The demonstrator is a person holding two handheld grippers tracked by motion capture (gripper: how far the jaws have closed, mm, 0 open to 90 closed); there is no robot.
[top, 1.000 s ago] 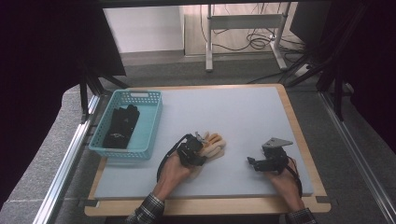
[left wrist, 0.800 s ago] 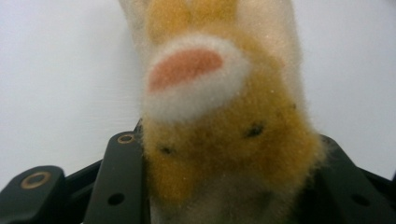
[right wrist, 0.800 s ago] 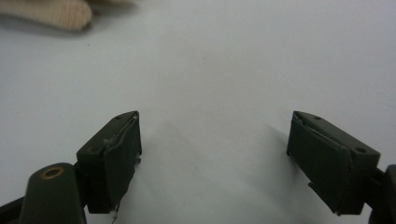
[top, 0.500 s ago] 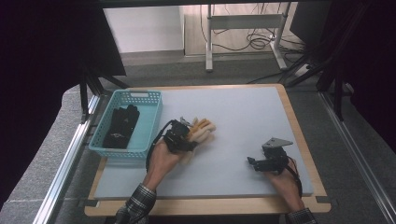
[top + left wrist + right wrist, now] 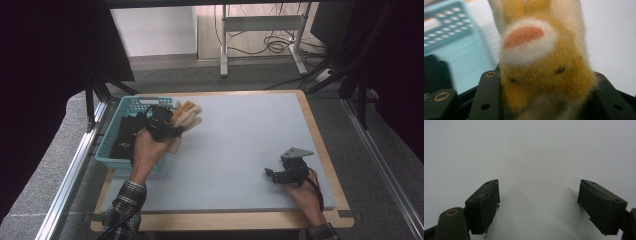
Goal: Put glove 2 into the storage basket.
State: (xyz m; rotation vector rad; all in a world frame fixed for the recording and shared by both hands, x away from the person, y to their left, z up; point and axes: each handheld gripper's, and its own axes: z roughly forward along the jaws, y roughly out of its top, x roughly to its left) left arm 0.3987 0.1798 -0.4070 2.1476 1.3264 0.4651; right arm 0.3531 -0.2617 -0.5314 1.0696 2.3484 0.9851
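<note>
Since the earlier frames, the left gripper has carried the plush toy from the middle of the table up and leftward, to the right-hand rim of the teal basket; the right gripper has kept its place near the front right of the table. Step in hand, as judged: depositing the toy in the basket. The toy hangs at the basket's near corner, part of it over the table and part at the rim, clear of the surface. The basket already holds a dark item on its left side, so the free room appears to lie toward the right and back. To do this step well, the hand should travel further left until the whole toy stands over the open basket, then lower it below the rim before letting go; releasing now risks the toy catching on the rim and tipping back out. In the left gripper view the toy sits squeezed between the jaws, its orange and cream fur bulging over both, so the pinch is firm and the jaws are held partway apart by the soft body. In the right gripper view the fingers stand wide apart with nothing between them, above bare table.
</note>
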